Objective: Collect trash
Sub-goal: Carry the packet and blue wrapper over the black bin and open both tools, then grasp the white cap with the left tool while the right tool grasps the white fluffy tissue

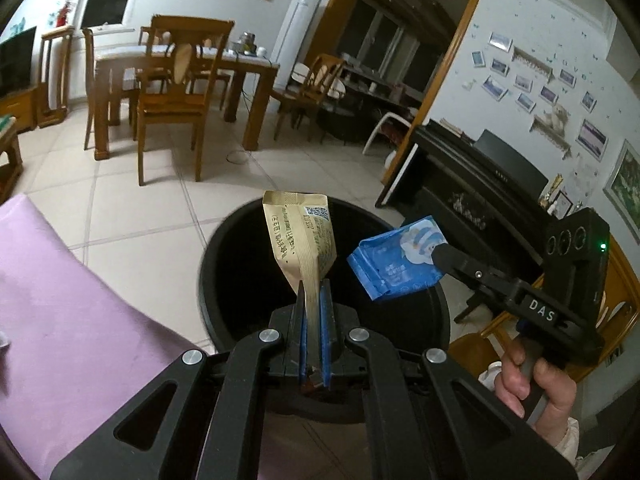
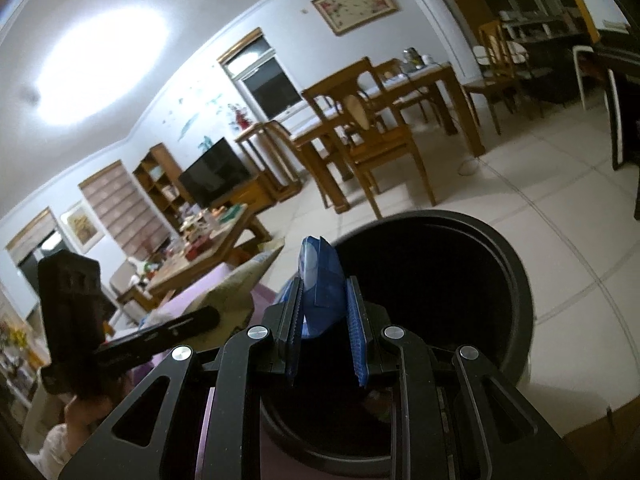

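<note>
My left gripper [image 1: 314, 292] is shut on a gold snack wrapper [image 1: 300, 236] and holds it upright over the open black trash bin [image 1: 224, 280]. My right gripper [image 2: 324, 292] is shut on a blue tissue packet [image 2: 320, 276], also above the bin [image 2: 500, 264]. In the left wrist view the right gripper [image 1: 438, 254] comes in from the right with the blue packet [image 1: 394, 264] beside the gold wrapper. In the right wrist view the left gripper's body [image 2: 72, 320] shows at the left; its fingertips are hidden.
A purple cloth surface [image 1: 60, 300] lies to the left of the bin. A tiled floor [image 1: 140, 216] surrounds it. A wooden dining table with chairs [image 1: 172, 76] stands behind, a black piano [image 1: 480, 176] to the right, a cluttered coffee table [image 2: 200, 248] further off.
</note>
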`<state>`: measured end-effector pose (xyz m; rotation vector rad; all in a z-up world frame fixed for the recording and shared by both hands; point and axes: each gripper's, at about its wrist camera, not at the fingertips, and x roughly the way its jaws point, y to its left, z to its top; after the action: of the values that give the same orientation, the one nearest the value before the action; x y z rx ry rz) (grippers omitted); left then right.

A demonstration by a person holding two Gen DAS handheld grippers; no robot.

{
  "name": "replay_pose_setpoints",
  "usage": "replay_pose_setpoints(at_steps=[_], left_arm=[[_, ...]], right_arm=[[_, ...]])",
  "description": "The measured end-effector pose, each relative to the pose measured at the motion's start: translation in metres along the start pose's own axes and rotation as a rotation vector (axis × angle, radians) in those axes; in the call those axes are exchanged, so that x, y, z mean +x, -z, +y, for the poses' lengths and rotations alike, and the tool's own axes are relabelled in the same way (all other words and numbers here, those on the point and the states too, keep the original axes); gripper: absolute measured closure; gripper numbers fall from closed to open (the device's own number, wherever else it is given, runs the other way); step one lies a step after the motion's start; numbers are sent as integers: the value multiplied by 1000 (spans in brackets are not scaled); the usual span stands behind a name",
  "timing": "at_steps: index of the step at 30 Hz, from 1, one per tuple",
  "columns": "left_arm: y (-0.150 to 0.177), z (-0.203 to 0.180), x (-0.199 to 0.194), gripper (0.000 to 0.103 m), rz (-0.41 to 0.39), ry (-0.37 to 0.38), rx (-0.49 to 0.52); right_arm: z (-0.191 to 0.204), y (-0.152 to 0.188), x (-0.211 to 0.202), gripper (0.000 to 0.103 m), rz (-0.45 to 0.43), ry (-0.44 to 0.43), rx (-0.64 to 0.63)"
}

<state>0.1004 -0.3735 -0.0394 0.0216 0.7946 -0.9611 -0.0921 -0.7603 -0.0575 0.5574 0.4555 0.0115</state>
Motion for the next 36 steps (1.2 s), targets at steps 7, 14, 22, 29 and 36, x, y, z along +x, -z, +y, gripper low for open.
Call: replay_pose_setpoints(at_steps=[7,14,22,29,36], left_arm=[[-5,-4,17,94,40,9,-3],[-3,0,1,47,27,-3,-24],[2,16,-49,35,-64,-42,-46],[24,58,-110,35,-128,-140,-86],[59,130,-181,35,-182,-273,-207]], right_arm=[[-14,4,0,74,10,5,42],[-5,6,-1,54,8,12,41],[44,3,16,45,34,-17,-5],[125,6,52,45,90,-74,-115],[224,24,103,45,179,-148,-223]])
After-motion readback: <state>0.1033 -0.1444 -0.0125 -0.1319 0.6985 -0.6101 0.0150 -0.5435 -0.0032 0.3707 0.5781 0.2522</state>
